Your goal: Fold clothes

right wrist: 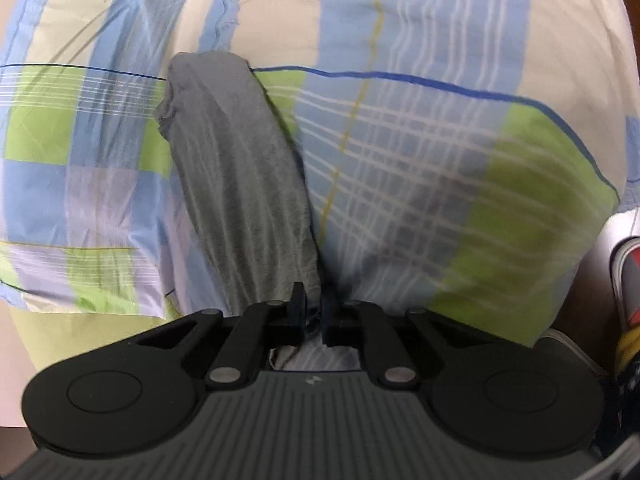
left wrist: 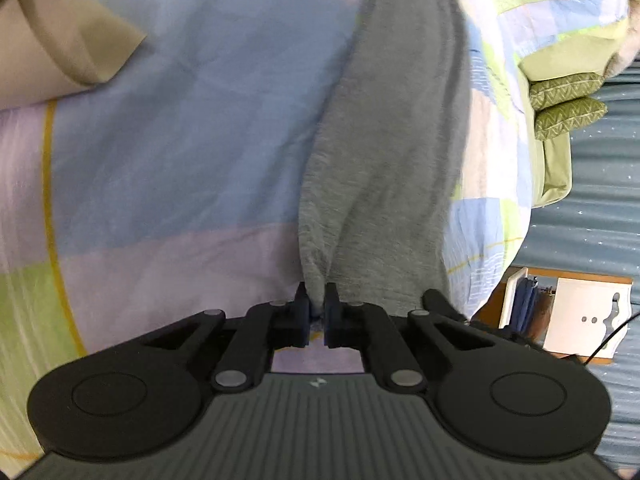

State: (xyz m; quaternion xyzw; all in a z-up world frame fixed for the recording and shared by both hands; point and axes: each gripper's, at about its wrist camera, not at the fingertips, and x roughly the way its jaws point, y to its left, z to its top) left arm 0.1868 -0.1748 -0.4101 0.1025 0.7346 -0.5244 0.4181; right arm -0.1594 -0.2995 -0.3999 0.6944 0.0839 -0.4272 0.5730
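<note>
**Inspector:** Item under review: one grey garment (left wrist: 384, 152). It runs from the bottom centre up the middle of the left wrist view. In the right wrist view it runs from the bottom centre to the upper left. It is lifted above the checked bed cover (left wrist: 180, 128).

**Clerk:** Handling?

**Inspector:** My judgement is that it is soft, light knit. It sags into long creases and will not keep an edge unaided. Best held at hems or corners and kept taut.

**Clerk:** Claws?

**Inspector:** Two. The left claw (left wrist: 316, 312) is nearly closed, pinching a bunched edge of grey cloth. The right claw (right wrist: 314, 312) is also pinched on cloth.

**Clerk:** Other items?

**Inspector:** One beige cloth (left wrist: 60, 32) at the upper left, and two green cushions (left wrist: 568, 100) at the right edge.
</note>
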